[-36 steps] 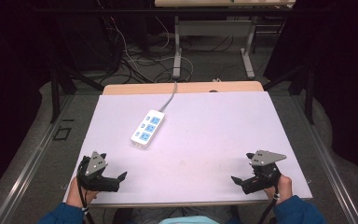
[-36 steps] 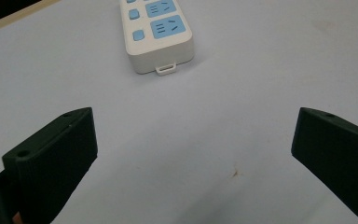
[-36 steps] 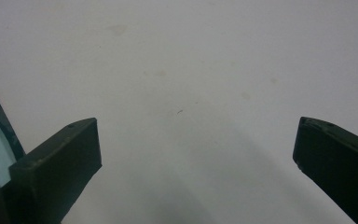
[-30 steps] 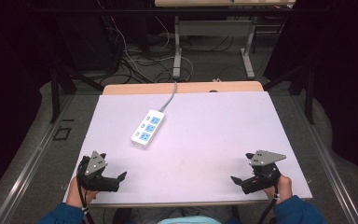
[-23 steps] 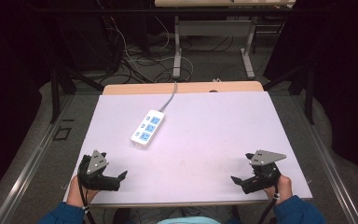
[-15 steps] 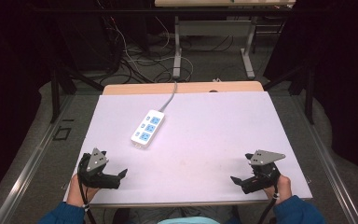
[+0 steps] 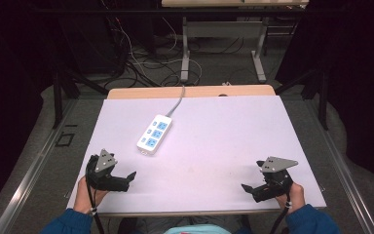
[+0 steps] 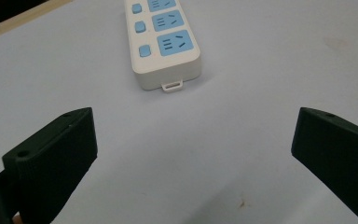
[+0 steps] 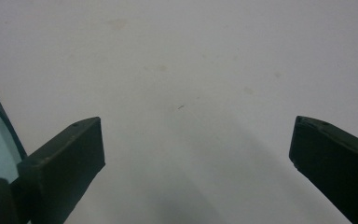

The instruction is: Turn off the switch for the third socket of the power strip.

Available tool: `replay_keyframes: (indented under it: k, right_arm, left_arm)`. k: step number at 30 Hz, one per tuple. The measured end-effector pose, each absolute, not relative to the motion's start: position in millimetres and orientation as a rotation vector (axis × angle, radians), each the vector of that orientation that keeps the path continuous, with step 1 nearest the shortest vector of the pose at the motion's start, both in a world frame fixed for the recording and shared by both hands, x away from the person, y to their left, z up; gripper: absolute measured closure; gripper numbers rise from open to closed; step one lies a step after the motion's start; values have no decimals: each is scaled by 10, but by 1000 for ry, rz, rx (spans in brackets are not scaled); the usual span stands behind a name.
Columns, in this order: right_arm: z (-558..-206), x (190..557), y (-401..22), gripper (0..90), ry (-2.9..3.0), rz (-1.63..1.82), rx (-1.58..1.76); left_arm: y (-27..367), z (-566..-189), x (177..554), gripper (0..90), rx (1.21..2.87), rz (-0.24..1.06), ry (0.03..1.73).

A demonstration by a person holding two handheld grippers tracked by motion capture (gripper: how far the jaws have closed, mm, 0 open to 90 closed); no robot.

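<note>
Two tongs sit at the near edge of the white surface [image 7: 214, 146], one in each of my hands. My blue sleeves are cut off by the bottom of the high view, and the far end of the power strip [image 8: 164, 44] runs out of the top of the left gripper view. Faint stains on the surface are too small to make out.

My left tongs [image 7: 126, 179] hover near the front left corner, jaws spread wide with nothing between them; in the left gripper view [image 8: 193, 163] the two black jaws stand far apart over bare surface. My right tongs [image 7: 249, 187] hover near the front right corner, also wide open and holding nothing; the right gripper view [image 9: 196, 158] shows bare surface between the jaws.

Between my hands the surface is bare and open. Farther off, left of centre, the white power strip [image 7: 154, 134] with blue sockets lies flat at a slant, well apart from both tongs. Its grey cord [image 7: 177, 101] runs over the far edge, past a wooden strip [image 7: 141, 92].
</note>
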State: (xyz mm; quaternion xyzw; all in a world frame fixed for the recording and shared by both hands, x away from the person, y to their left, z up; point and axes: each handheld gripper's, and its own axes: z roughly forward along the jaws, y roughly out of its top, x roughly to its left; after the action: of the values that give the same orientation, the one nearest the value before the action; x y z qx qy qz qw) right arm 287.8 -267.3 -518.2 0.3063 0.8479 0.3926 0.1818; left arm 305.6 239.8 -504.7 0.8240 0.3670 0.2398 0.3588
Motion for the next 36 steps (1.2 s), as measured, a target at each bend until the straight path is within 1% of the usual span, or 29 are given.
replay_keyframes:
  k: [24, 36]
  right_arm:
    - [-5182, 2881, -2676, 35, 2416, 1075, 869]
    - [-5196, 2894, -2663, 37, 2407, 1075, 846]
  left_arm:
    - [2327, -4975, 3348, 0, 2081, 626, 979]
    - [2287, -4973, 3499, 0, 2119, 614, 978]
